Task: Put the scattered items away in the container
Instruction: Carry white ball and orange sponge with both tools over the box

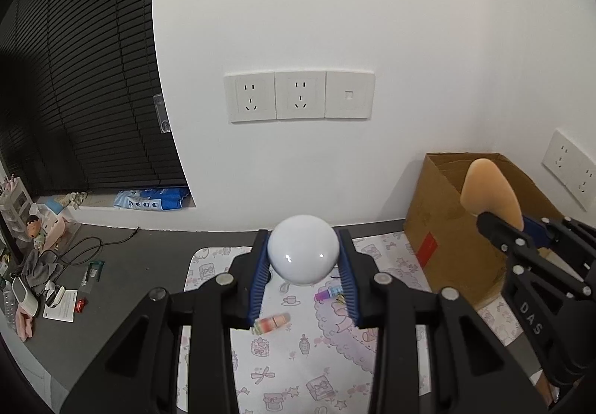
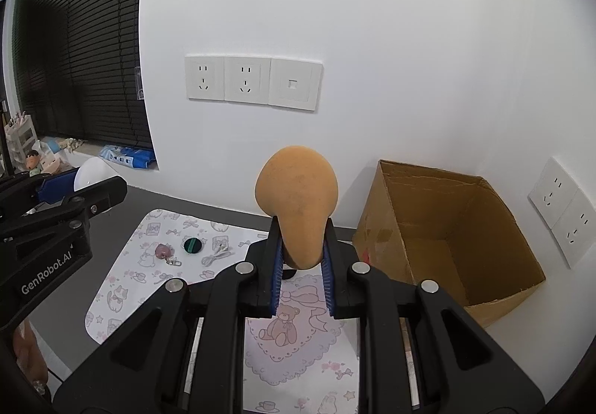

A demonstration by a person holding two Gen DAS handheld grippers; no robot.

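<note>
orange sponge [image 2: 296, 198], prob. soft & light, is pinched at its narrow end by the right claw [image 2: 301, 257] w/ the cardboard box [image 2: 447, 228] to its right, while a smooth, slippery-looking white ball [image 1: 303, 250] is clamped mid-width in the left claw [image 1: 303, 261].

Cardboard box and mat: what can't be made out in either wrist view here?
- Box interior: left wrist view, the near wall and the right gripper hide it.
- Box front floor: right wrist view, hidden behind the near rim.
- Small tubes on the mat: left wrist view, blurred, labels unreadable.
- Mat near edge: both views, gripper bodies cover it.
</note>
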